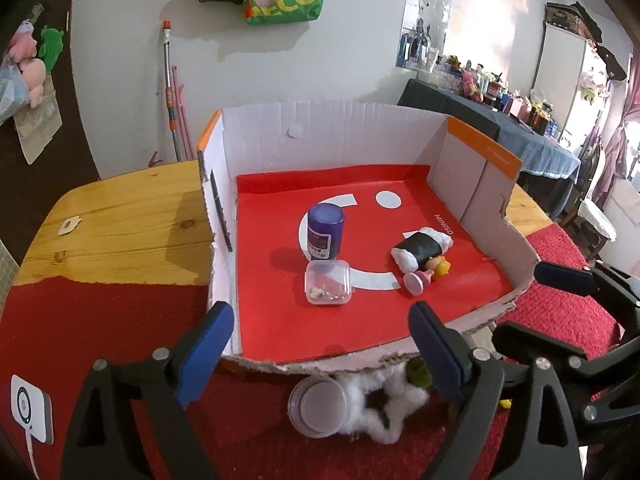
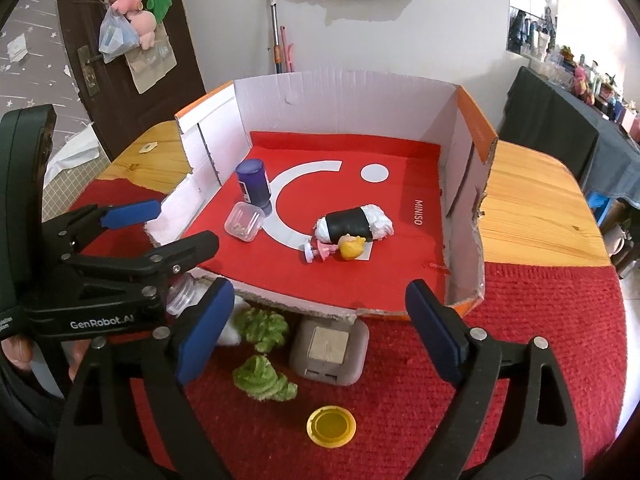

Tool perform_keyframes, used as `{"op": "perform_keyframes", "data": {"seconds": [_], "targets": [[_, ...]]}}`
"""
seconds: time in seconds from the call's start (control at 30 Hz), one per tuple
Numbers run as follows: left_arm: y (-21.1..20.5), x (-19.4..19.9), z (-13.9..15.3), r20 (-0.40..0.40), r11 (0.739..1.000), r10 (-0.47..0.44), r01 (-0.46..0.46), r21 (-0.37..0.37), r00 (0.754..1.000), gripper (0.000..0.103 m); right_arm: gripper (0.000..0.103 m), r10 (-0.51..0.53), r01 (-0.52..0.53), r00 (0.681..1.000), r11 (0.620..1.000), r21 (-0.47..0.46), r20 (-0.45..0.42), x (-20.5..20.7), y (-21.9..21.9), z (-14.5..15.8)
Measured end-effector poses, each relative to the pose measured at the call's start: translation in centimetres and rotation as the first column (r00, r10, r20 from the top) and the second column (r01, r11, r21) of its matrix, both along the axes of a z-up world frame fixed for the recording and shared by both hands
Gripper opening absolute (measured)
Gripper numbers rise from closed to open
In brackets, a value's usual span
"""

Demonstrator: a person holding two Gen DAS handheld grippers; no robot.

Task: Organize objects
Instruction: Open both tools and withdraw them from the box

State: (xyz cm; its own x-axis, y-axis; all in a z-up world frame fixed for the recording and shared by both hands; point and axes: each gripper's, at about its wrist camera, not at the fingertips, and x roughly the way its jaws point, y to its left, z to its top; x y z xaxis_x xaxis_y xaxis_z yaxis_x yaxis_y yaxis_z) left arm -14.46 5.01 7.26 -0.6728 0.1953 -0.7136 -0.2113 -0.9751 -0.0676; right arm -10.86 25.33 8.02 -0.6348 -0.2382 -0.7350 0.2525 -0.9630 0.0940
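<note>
An open cardboard box [image 1: 320, 136] [image 2: 340, 96] with a red liner holds a purple bottle [image 1: 325, 232] [image 2: 254, 186], a small clear case [image 1: 328, 282] [image 2: 244, 222], a sushi plush [image 1: 422, 248] [image 2: 352, 222] and a little yellow-haired doll [image 1: 426, 276] [image 2: 340, 248] lying down. My left gripper [image 1: 320, 344] [image 2: 168, 228] hangs open over the box's near left edge with nothing between its fingers. Beside it, my right gripper [image 2: 320, 332] [image 1: 540, 308] is open and bare too, in front of the box.
On the red mat [image 2: 500, 340] before the box lie a clear round tub [image 1: 320, 404], a white fluffy toy [image 1: 384, 404], two green plush pieces [image 2: 262, 378], a grey square case [image 2: 328, 346] and a yellow lid [image 2: 331, 426]. A white device [image 1: 30, 408] sits at the mat's left.
</note>
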Motion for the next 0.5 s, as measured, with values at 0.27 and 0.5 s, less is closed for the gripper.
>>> {"op": "perform_keyframes", "data": {"seconds": [0.27, 0.5], "targets": [[-0.1, 1.4, 0.5, -0.016, 1.0, 0.0, 0.0, 0.003, 1.0, 0.093, 0.092, 0.003, -0.002, 1.0, 1.0, 0.008, -0.018, 1.5, -0.2, 0.5], [-0.1, 2.5, 0.6, -0.028, 1.0, 0.004, -0.004, 0.002, 1.0, 0.099, 0.093, 0.004, -0.003, 1.0, 1.0, 0.015, -0.028, 2.5, -0.3, 0.7]]}}
